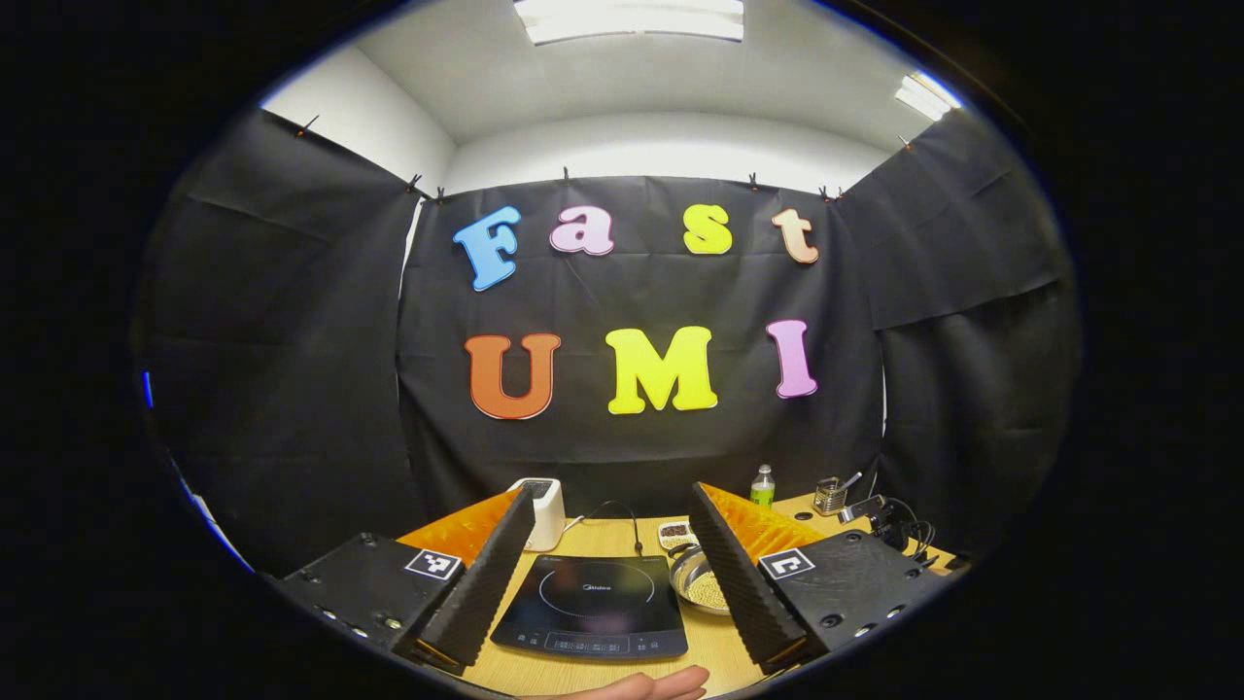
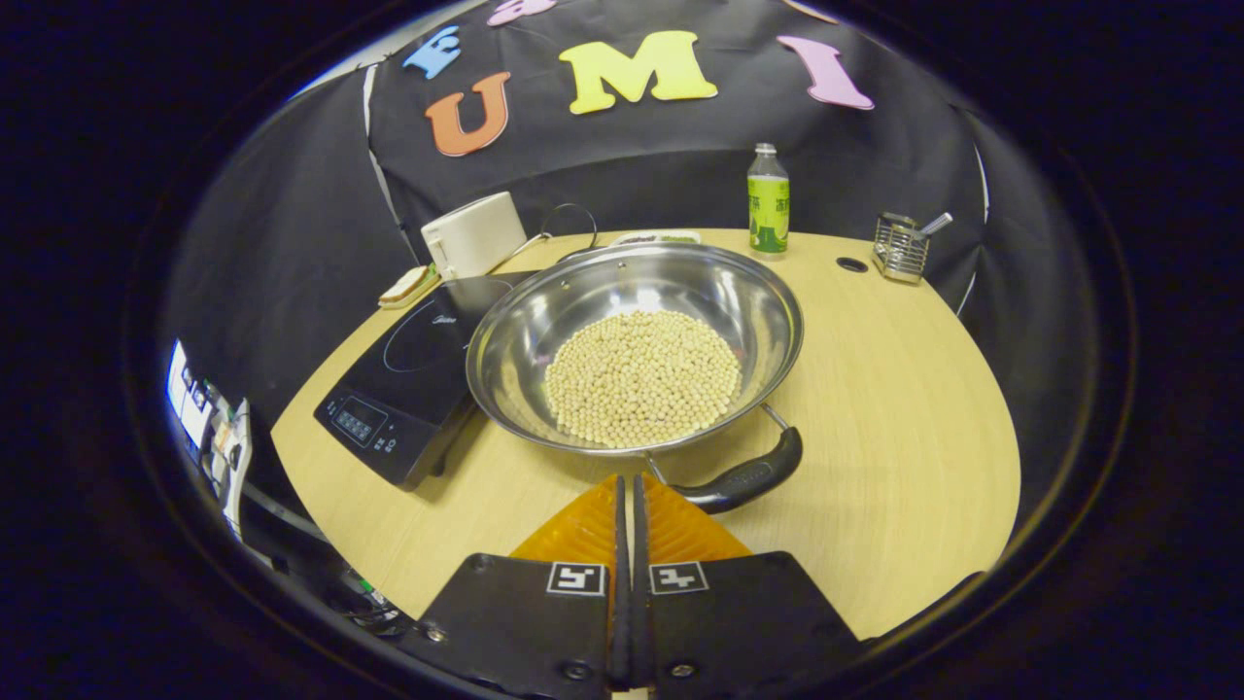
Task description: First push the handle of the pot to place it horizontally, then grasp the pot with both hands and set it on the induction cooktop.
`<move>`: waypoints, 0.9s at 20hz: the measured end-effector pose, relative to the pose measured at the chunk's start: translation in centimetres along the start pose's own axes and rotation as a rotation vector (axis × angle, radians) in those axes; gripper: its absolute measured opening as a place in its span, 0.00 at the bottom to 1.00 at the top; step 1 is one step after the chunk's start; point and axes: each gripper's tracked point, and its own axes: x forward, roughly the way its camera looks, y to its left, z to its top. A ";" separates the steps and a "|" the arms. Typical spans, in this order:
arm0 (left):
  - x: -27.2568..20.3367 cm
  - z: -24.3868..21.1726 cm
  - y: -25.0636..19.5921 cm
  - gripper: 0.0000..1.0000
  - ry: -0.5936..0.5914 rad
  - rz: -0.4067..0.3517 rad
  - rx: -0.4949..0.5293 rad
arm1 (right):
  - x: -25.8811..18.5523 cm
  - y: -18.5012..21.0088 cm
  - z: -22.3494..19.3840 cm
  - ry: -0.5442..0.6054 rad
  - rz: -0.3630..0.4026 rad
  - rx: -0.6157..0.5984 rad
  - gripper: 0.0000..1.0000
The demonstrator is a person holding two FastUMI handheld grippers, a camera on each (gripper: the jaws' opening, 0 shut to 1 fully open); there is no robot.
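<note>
Step 1, handle push, looked in hand. Right gripper [image 2: 627, 491] had jaws pressed together, gripping nothing, tips just short of the pot [image 2: 636, 342] rim, beside the handle [image 2: 746, 478], which sat angled off to its right. Next prob needs a sideways nudge to level it. Pot: shiny steel, round, shallow, full of small pale beans [image 2: 642, 377]. Left gripper [image 1: 610, 544] wide open, empty, glossy flat induction cooktop [image 1: 593, 605] ahead betw its fingers.

green bottle [image 2: 768, 202], wire rack [image 2: 899, 248], perhaps a white toaster [image 2: 473, 234].
</note>
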 end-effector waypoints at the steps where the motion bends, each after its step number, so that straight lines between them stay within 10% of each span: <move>1: 0.2 0.2 0.0 0.95 0.001 -0.004 -0.003 | -0.1 -0.4 0.1 0.003 -0.003 0.004 0.04; 18: 8.7 -0.2 -0.3 0.94 0.006 -0.025 -0.001 | 2.7 -8.1 3.7 0.036 -0.097 -0.005 0.04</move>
